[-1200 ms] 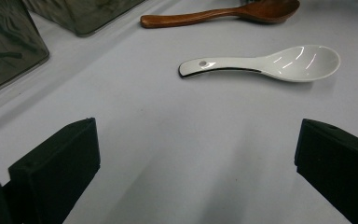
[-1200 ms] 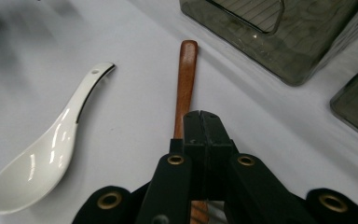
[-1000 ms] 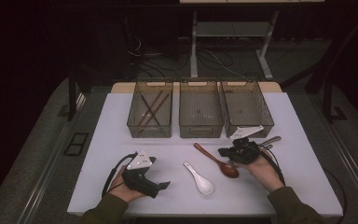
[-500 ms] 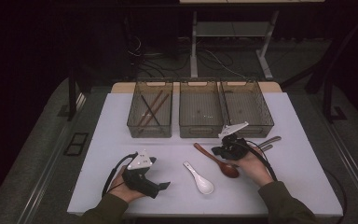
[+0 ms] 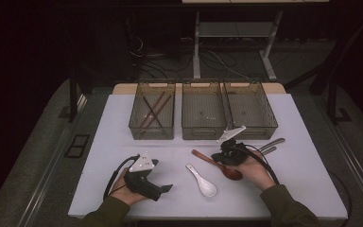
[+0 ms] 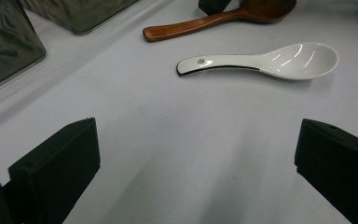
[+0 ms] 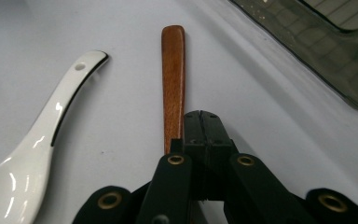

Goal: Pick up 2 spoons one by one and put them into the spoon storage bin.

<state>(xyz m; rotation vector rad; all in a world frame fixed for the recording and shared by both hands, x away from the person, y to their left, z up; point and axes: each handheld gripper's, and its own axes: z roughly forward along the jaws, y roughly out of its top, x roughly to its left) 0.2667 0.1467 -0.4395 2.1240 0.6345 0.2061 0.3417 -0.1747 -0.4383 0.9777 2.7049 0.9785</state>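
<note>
- Wooden spoon [image 7: 173, 84] lies flat on the white table [image 5: 302, 179], in front of the middle bin [image 5: 203, 111]; bowl end toward the person, handle pointing toward the bins.
- Right gripper [image 7: 204, 126] is seen with jaws pressed together, tips resting over the spoon's handle beside its right edge. Nothing is pinched; the handle passes under the closed tips rather than between them.
- White spoon [image 7: 42, 135] lies just beside the wooden one, on its left in the right gripper view, apart but near.
- Left gripper [image 5: 166, 188] is held low over the table at the near left, jaws spread wide with bare table between them; white spoon [image 6: 261, 60] lies ahead of it.
- Chopsticks [image 5: 152, 111] are noted in the left bin [image 5: 152, 113]; right bin [image 5: 251, 109] looks bare. Metal utensils [image 5: 270, 145] lie just beyond the right hand.
- Risks, as judged: closed tips cannot take the handle until opened; if pressed down or dragged shut, the spoon could be skidded or pivoted into the white spoon.
- A grab so near the bowl may let the long handle droop, or catch on a bin rim when carried over.
</note>
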